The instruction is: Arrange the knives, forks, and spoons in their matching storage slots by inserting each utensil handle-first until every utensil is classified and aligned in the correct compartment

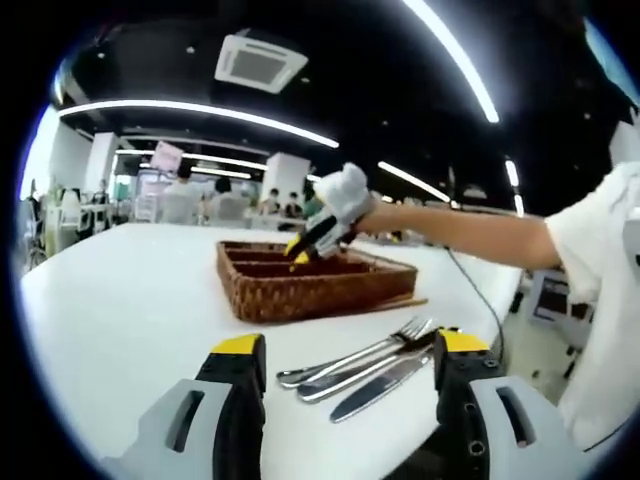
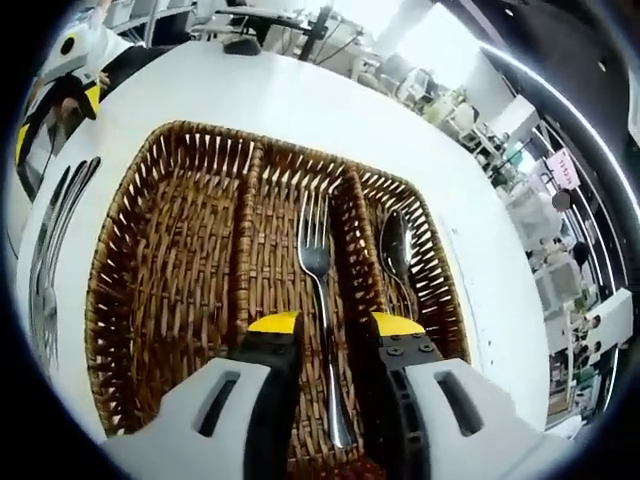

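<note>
The right gripper (image 2: 335, 322) hung low over the wicker cutlery basket (image 2: 130, 300), its yellow-tipped fingers (image 2: 274, 322) spread to either side of a fork (image 2: 318, 270) that lay in the middle compartment, tines pointing away; whether the pads touched the handle could not be told. A spoon (image 2: 392, 245) rested in the narrower slot beside it, while the widest compartment on the other side looked empty. The left gripper (image 1: 350, 345), fingers (image 1: 238, 345) spread and holding nothing, waited near the desk (image 1: 130, 290) just short of the unsorted cutlery: a second fork (image 1: 375, 348), a table knife (image 1: 382, 385) and what appeared to be one more utensil packed tightly together. The likeliest slip lay there, since a pinch on one handle could drag or lift its neighbour. Over the basket, the woven dividers stood close to the open fingers, so a careless lift might snag a wall and skew the fork. That pile lay near the desk's right-hand edge, leaving little margin for sliding; the broad white surface to the left offered ample room.
</note>
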Demonstrator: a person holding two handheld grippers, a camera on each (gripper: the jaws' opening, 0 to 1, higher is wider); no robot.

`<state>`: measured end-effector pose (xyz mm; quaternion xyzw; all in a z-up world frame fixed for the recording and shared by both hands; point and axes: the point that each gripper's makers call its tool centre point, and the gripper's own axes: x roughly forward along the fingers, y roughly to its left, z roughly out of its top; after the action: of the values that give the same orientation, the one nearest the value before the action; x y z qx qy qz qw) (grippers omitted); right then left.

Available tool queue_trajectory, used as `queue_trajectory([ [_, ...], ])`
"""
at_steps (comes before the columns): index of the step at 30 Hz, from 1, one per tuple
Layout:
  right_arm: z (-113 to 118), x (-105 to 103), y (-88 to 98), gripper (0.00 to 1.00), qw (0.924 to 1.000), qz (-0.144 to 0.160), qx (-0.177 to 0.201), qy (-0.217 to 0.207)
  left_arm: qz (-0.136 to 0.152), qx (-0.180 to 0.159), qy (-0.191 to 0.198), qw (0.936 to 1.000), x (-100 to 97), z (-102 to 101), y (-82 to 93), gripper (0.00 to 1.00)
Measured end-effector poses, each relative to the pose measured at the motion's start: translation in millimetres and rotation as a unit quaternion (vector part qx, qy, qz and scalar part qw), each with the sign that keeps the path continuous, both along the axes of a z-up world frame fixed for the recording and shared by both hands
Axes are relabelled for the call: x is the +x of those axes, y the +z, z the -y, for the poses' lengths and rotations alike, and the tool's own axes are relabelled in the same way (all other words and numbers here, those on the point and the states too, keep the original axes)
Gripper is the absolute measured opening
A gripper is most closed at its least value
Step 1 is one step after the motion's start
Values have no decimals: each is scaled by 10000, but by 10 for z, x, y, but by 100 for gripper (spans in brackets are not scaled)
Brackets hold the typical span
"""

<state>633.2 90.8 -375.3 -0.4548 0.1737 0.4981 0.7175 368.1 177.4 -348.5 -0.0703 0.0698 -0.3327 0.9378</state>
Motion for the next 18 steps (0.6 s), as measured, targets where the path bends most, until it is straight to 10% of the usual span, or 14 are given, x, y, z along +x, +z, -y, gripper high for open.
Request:
queue_trajectory([
  [4,-80,66,238,47,9962,681,408,351,65,-32,43,10000,-43,-12,49,69],
  [18,-32,-130,422,66,9940,352,1035,-43,210,-54,5,9998,-171,29,192,69],
])
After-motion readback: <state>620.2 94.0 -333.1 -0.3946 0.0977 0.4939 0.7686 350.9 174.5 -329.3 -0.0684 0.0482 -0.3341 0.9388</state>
